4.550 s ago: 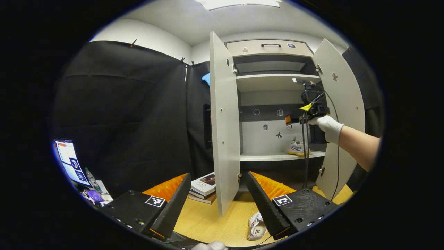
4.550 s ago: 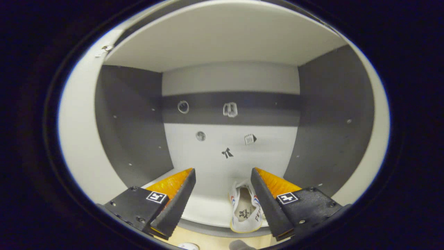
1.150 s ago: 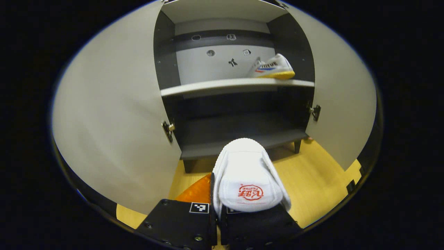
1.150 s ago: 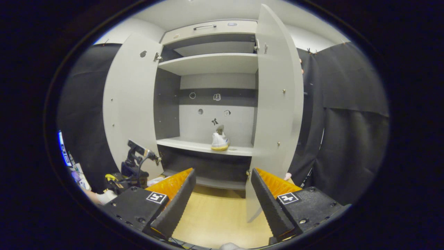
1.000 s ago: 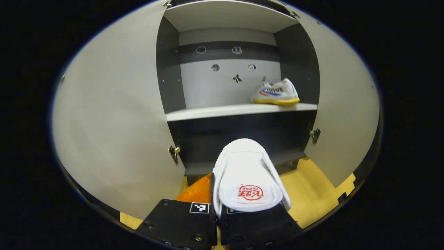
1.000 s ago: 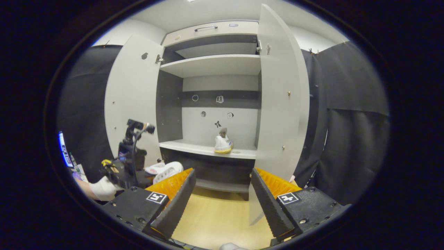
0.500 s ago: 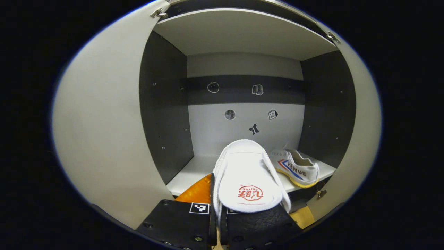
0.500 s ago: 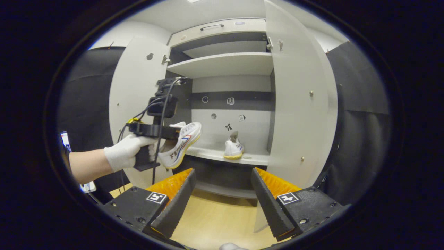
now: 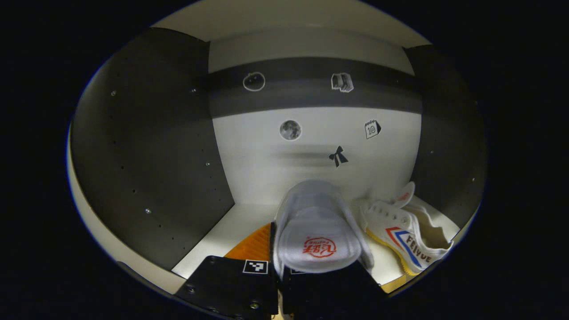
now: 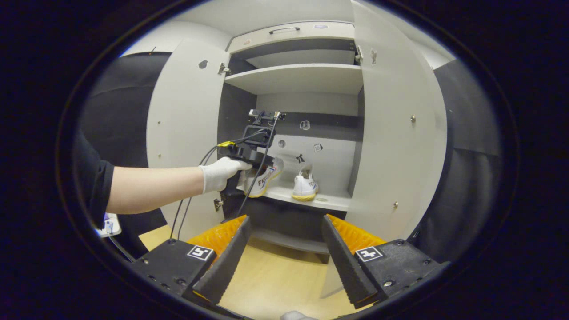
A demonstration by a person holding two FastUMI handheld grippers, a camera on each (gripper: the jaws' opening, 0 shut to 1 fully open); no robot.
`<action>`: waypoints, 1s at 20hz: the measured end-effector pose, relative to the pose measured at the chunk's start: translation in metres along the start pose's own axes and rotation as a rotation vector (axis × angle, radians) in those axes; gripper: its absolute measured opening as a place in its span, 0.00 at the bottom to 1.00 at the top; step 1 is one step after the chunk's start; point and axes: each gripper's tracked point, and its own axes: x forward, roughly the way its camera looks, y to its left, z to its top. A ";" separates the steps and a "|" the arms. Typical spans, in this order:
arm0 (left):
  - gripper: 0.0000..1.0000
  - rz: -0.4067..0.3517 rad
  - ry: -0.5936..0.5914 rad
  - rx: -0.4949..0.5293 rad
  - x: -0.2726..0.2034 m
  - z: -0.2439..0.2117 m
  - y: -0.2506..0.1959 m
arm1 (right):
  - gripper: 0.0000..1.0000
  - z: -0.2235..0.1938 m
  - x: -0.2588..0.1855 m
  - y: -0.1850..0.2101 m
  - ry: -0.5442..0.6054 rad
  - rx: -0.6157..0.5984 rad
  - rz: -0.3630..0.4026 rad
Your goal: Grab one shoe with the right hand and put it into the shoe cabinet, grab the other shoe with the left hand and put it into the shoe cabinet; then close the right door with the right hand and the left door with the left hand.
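My left gripper (image 9: 278,238) is shut on a white shoe (image 9: 318,222) with a red mark on its tongue, inside the cabinet's middle compartment. The shoe hides one finger. A second white shoe (image 9: 409,231) with red and blue stripes lies on the white shelf (image 9: 222,231) just to the right. In the right gripper view a gloved hand (image 10: 220,171) holds the left gripper (image 10: 249,153), and the held shoe (image 10: 264,178) hangs tilted over the shelf's (image 10: 329,202) left end, beside the resting shoe (image 10: 304,186). My right gripper (image 10: 285,222) stands open and empty in front of the cabinet.
Both cabinet doors stand open: the left door (image 10: 186,129) and the right door (image 10: 395,133). An upper shelf (image 10: 298,78) and a drawer (image 10: 289,31) sit above. The person's bare forearm (image 10: 151,186) crosses the left side. Wooden floor (image 10: 280,280) lies below.
The left gripper has carried its shoe up from the floor and forward into the middle compartment, beside the resting shoe. The right gripper stays open, back from the cabinet.
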 end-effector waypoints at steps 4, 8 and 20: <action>0.14 -0.013 0.112 -0.034 0.009 -0.015 -0.002 | 1.00 -0.005 0.006 -0.007 0.026 0.030 0.003; 0.16 -0.041 0.144 -0.025 0.005 -0.021 -0.002 | 1.00 -0.002 0.010 -0.008 0.026 0.045 0.015; 0.96 -0.035 -0.144 -0.061 -0.072 0.033 0.026 | 1.00 0.004 0.001 -0.007 0.007 0.052 -0.007</action>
